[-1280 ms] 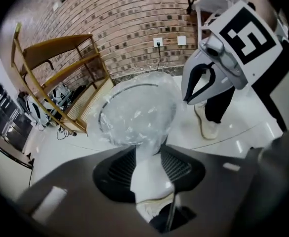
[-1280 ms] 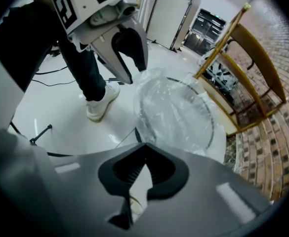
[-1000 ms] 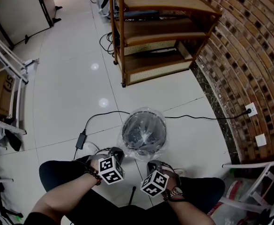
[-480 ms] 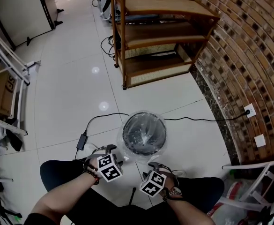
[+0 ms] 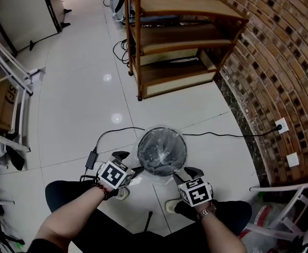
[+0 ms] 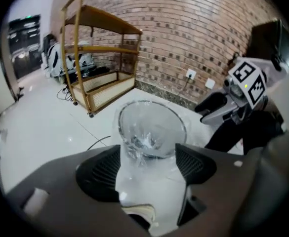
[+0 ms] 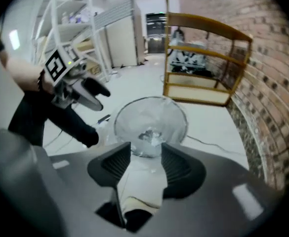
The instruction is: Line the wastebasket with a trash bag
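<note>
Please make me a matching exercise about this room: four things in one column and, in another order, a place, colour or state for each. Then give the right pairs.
Things
1. wastebasket
2. wooden shelf
3. wall socket
4. cable

Descriptions
A. white, set in the brick wall
B. lined with a clear trash bag
C. black, lying across the floor
D. brown, with several levels

Pairs: 1-B, 2-D, 3-A, 4-C

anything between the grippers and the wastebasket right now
Nothing visible. The left gripper and right gripper sit just short of the wastebasket, jaws just opened and empty; only floor and the trash bag's loose edge lie between.
</note>
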A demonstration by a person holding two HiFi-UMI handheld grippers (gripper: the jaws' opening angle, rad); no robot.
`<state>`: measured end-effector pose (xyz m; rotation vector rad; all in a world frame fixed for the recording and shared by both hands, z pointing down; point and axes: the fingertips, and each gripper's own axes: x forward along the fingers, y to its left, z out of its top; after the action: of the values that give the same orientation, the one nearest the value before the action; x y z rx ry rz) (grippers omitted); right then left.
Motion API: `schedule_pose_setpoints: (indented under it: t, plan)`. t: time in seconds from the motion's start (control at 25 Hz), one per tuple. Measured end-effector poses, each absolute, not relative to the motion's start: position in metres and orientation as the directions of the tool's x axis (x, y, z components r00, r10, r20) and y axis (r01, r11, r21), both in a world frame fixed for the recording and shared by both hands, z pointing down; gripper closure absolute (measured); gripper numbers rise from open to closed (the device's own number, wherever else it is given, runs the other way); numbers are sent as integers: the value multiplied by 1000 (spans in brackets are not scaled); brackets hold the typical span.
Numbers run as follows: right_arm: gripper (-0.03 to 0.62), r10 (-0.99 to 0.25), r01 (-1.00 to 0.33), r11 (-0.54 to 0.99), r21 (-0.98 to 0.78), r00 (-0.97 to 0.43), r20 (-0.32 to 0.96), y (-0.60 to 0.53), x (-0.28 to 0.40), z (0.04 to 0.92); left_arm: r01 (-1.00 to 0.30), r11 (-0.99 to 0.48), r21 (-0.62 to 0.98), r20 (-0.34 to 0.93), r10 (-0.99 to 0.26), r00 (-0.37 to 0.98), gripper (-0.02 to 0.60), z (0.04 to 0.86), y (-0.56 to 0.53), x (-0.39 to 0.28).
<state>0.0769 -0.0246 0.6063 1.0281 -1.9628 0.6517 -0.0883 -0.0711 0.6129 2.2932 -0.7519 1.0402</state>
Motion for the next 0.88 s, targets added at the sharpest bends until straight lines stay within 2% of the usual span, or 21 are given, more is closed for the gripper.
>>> schedule_pose_setpoints:
  t: [0.08,0.2,0.44,0.64,0.88]
  plan:
    - [401,-451,-906,397,-145,-330,829,-45,102,612,-712,-647,273,763,-304,570,231,609,-93,-90]
    - [401,-454,-937,297,-185,-309,835,-67,122,624,-748,-597,290,771,-316,552,262,618,-116,-91]
    - [401,-400,-951,228,-210,-288,870,-91,123,658,-788,-533,307,822,-270,502,278,655,-129,-81]
    - [401,-356,-956,177,-235,-285,890,-92,123,685,-809,-526,264,848,-273,454,287,682,-135,-77]
    - [402,-353,-947,95,-307,-321,879,-91,123,707,-850,-496,174,905,-259,337,310,707,-131,-92]
